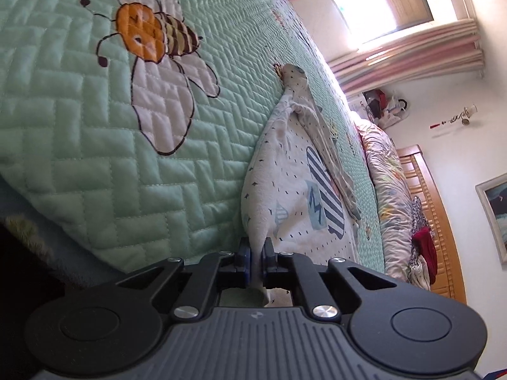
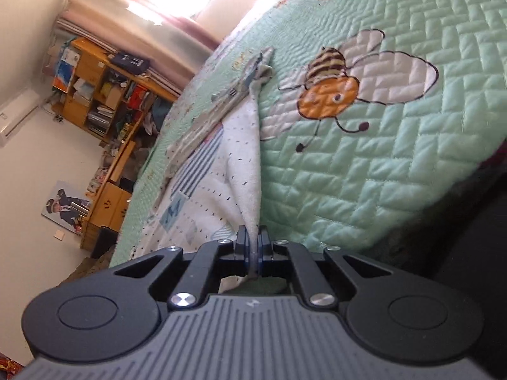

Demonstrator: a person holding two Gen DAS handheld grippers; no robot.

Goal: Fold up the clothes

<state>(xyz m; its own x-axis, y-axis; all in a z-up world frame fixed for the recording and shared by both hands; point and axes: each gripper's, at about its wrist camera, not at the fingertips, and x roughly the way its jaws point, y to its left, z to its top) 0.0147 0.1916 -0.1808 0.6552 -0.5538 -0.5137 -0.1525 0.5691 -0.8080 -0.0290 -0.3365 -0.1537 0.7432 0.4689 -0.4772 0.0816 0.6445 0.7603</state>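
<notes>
A white garment with small dark marks and blue striped patches lies on a green quilted bedspread. My left gripper is shut on the near edge of this garment, the cloth pinched between its blue pads. In the right wrist view the same white garment stretches away over the bedspread, and my right gripper is shut on another near edge of it. The far end of the garment is bunched into folds.
Embroidered bees decorate the bedspread. A rolled floral duvet and a wooden headboard lie beyond the garment. A wooden shelf unit full of items stands by the wall, under curtains.
</notes>
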